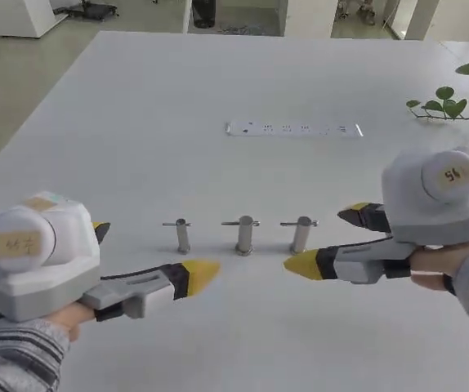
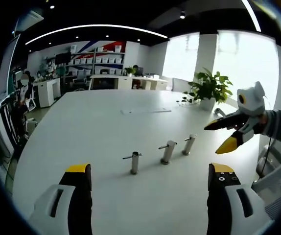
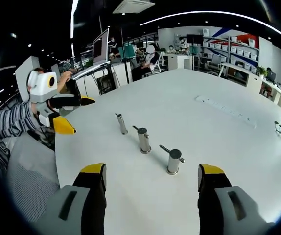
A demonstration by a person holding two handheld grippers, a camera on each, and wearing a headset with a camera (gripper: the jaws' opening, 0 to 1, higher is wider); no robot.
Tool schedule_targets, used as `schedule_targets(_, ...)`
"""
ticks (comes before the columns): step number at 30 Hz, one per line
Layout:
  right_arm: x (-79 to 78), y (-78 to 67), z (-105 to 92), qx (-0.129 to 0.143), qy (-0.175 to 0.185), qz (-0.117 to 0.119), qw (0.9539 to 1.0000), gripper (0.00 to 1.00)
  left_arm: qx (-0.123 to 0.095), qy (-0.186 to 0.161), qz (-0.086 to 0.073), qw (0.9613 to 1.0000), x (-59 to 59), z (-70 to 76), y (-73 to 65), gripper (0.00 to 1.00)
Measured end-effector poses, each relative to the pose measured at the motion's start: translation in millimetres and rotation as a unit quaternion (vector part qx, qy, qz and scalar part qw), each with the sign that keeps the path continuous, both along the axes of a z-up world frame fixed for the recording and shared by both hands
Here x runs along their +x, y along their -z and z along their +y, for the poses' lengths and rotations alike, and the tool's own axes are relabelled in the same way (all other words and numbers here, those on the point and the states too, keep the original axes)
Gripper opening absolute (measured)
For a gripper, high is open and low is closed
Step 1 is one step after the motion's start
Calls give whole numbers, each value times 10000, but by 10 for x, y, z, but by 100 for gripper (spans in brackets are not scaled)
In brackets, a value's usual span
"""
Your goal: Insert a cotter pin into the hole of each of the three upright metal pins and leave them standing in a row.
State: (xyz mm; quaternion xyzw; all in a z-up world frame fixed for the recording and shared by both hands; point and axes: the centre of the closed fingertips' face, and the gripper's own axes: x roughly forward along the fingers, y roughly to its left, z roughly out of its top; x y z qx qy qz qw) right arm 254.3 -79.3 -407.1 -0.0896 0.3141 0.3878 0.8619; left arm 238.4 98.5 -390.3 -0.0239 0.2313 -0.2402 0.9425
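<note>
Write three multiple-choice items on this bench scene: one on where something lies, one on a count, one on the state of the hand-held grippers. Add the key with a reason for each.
1. Where does the power strip lie relative to the row of metal pins?
A. Beyond the row, on its far side from the grippers
B. Between the row and the grippers
C. Across the pins' tops

2. How many metal pins carry a cotter pin through the top?
A. One
B. Two
C. Three

3. How do the left hand-held gripper and the right hand-held gripper stand?
A. Both open, holding nothing
B. Both shut on a pin
C. Left shut on a cotter pin, right open

Key: 1 A, the head view shows the strip past the row. 2 C, every pin has a thin crosswise piece near its top. 3 A, each gripper view shows its jaws wide apart, gripping nothing.
</note>
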Motion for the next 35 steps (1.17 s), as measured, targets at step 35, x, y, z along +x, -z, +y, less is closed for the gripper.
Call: schedule_targets(35, -134, 26, 17, 519, 853, -63, 9950, 79, -1, 25, 118, 9999, -145, 3, 29, 99)
